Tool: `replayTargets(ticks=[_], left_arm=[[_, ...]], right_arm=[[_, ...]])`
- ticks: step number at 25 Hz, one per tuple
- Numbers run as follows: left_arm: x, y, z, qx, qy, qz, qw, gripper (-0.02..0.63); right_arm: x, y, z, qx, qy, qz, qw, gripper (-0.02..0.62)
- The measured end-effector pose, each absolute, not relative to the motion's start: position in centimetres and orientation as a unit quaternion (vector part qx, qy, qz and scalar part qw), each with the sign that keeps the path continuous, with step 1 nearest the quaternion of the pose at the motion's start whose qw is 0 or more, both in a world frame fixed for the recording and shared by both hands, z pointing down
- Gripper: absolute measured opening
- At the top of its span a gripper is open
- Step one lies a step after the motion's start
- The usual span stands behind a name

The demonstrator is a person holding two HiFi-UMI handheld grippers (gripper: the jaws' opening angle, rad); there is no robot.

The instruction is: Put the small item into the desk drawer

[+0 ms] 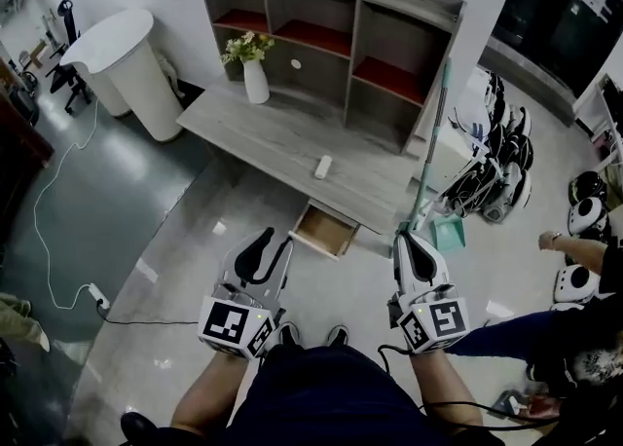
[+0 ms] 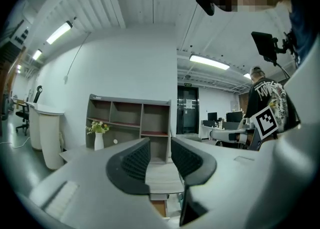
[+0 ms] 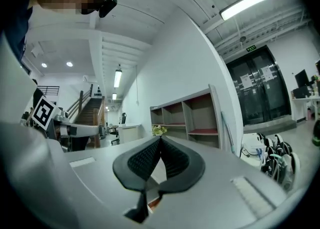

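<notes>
A small white item (image 1: 322, 167) lies on the grey desk (image 1: 263, 137), in front of the shelf unit (image 1: 341, 35). Below the desk's front edge a wooden drawer (image 1: 324, 230) stands pulled open with nothing visible inside. My left gripper (image 1: 275, 240) hovers above the floor just left of the drawer. Its jaws stand apart with nothing between them (image 2: 160, 148). To the right of the drawer is my right gripper (image 1: 404, 237), its tips touching and empty (image 3: 160, 140). Both grippers are well short of the item.
A white vase of flowers (image 1: 255, 72) stands at the desk's back left. A teal broom and dustpan (image 1: 443, 225) lean at the desk's right end. A white round bin (image 1: 127, 59) is at the left, a power strip and cable (image 1: 95, 293) on the floor, and another person's arm (image 1: 579, 249) at the right.
</notes>
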State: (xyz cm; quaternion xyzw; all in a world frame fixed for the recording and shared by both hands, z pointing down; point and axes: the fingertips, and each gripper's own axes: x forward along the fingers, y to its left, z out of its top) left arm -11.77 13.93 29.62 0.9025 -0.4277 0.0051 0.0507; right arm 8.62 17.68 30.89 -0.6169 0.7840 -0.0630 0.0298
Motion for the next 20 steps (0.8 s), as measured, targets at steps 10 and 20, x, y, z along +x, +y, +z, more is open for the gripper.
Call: replayTargets(ticks=[10,20], left_arm=[[-8.4,15.2,31.2,0.887,-0.458,0.035,0.055,0.130],[-6.1,13.1,32.4,0.885,-0.458,0.053,0.066,0.130]], right_arm=[[12.6,17.5,32.3,-0.593,0.801,-0.082,0.036,0.006],[15.3,16.1,33.5,-0.598,0.795,-0.100,0.036,0.006]])
